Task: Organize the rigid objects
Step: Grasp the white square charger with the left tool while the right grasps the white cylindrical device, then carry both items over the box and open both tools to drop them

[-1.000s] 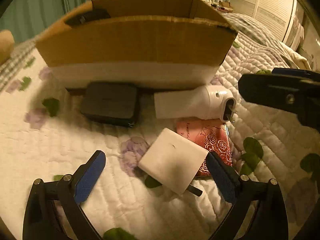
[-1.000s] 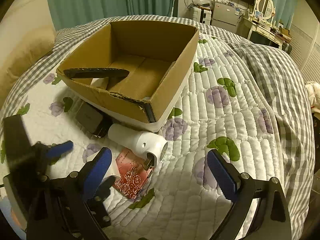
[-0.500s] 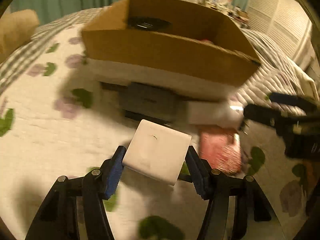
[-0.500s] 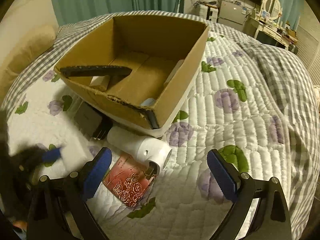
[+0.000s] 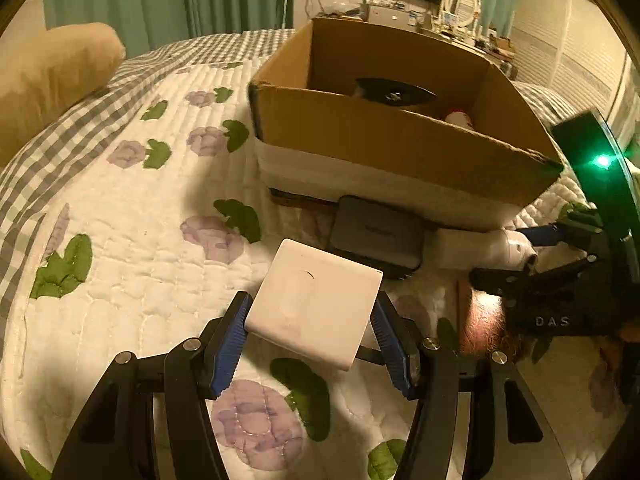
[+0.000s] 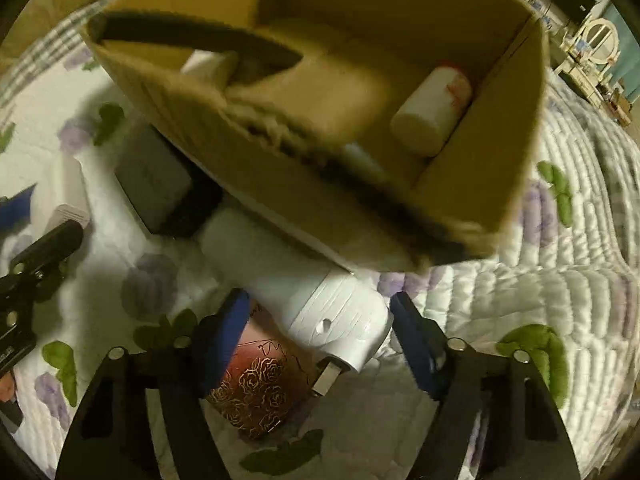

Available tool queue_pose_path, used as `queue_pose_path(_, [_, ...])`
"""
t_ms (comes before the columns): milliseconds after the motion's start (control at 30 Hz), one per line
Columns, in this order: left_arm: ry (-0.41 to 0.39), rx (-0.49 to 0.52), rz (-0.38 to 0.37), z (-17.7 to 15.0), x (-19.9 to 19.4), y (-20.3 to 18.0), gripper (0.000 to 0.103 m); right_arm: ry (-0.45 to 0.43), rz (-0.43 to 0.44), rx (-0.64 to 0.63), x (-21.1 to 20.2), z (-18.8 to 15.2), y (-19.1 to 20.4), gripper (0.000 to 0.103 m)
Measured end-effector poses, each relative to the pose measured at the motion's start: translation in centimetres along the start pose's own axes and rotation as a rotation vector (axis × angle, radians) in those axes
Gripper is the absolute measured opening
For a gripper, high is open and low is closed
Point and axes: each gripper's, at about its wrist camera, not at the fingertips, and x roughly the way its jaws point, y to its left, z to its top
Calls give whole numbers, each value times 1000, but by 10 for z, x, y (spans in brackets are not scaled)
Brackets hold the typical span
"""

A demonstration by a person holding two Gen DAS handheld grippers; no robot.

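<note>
My left gripper (image 5: 310, 338) is shut on a white square block (image 5: 314, 312) and holds it above the quilt, in front of the cardboard box (image 5: 384, 140). My right gripper (image 6: 320, 332) is open, its fingers either side of the end of a white cylindrical device (image 6: 320, 300) lying against the box (image 6: 460, 184); the pads do not visibly press it. A red rose-patterned card (image 6: 260, 392) lies under the device. A dark grey flat box (image 5: 376, 236) lies by the box wall. Inside the box are a white bottle (image 6: 432, 112) and a black flat object (image 6: 192, 36).
The floral quilt (image 5: 120, 240) covers the bed, with a tan pillow (image 5: 48, 76) at far left. The right gripper also shows in the left wrist view (image 5: 560, 280). Furniture stands beyond the bed.
My left gripper closed on the white block and lifted it leftward. My right gripper moved down and forward until its fingers straddle the white device.
</note>
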Motion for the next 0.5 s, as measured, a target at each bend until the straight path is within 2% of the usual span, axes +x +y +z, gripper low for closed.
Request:
queue_pose_path(133, [-6,3,-3,2,0,-2,62,-12,-5,-24,-3,-1,5,59])
queue_pose_path(333, [9,-22,6,1,-1,2,62,-50,-4,-49,-17,-11,14,57])
queue_pose_path(500, [-2,-23,10,2,-8,2,62,-126,13,-52,-43,-24,16,57])
